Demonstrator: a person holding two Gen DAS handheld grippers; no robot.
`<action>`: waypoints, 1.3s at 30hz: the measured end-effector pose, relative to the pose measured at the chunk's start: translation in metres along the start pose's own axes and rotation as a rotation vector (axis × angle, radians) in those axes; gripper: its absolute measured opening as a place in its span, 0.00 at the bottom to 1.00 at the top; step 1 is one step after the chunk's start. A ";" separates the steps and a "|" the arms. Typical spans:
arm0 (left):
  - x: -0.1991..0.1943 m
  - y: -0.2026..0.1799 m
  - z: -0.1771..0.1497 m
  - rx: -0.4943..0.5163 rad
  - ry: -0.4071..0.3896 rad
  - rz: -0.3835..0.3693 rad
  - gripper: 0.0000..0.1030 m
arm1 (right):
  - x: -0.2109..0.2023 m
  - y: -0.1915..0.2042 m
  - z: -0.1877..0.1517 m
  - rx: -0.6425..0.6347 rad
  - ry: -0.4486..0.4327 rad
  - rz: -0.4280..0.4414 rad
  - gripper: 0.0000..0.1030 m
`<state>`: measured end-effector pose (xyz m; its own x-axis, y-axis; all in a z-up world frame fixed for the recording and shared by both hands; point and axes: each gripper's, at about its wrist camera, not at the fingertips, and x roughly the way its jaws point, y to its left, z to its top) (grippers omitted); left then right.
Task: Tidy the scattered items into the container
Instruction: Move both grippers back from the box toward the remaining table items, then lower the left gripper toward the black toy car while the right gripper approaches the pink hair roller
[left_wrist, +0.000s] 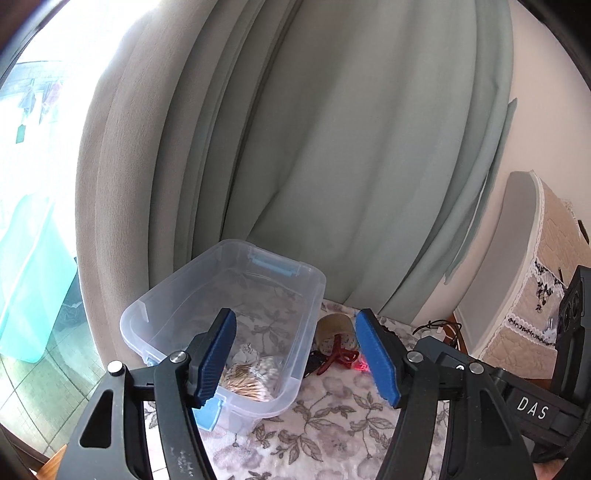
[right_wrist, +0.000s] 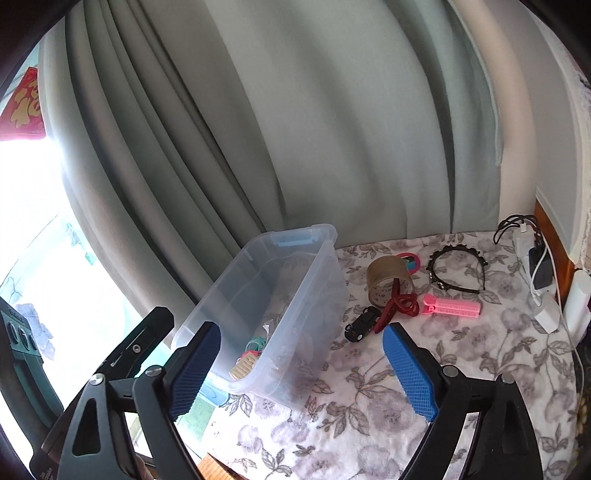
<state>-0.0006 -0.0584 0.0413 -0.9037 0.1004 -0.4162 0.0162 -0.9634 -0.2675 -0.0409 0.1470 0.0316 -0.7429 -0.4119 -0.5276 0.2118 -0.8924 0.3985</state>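
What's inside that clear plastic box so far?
In the clear plastic box, near its front end, lie a bag of cotton swabs, a crumpled white item and teal bands. A gripper finger covers part of the pile; the rest of the floor looks bare.

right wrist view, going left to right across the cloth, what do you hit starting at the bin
clear bin → black toy car → pink hair clip → white chargers and cables

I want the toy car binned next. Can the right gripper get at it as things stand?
Probably yes. The right gripper is open and empty, and the black toy car lies just ahead on the cloth, though the dark red hair claw touches its far end.
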 end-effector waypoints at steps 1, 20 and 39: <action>0.002 -0.006 -0.001 0.010 0.002 -0.006 0.66 | -0.004 -0.005 0.000 0.006 -0.005 -0.006 0.89; 0.018 -0.090 -0.021 0.140 0.051 -0.089 0.66 | -0.066 -0.091 0.000 0.175 -0.151 -0.044 0.89; 0.052 -0.112 -0.047 0.200 0.146 -0.043 0.66 | -0.050 -0.139 -0.015 0.183 -0.116 -0.157 0.98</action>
<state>-0.0294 0.0662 0.0082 -0.8303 0.1632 -0.5328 -0.1191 -0.9860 -0.1164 -0.0236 0.2892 -0.0081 -0.8277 -0.2376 -0.5084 -0.0225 -0.8912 0.4531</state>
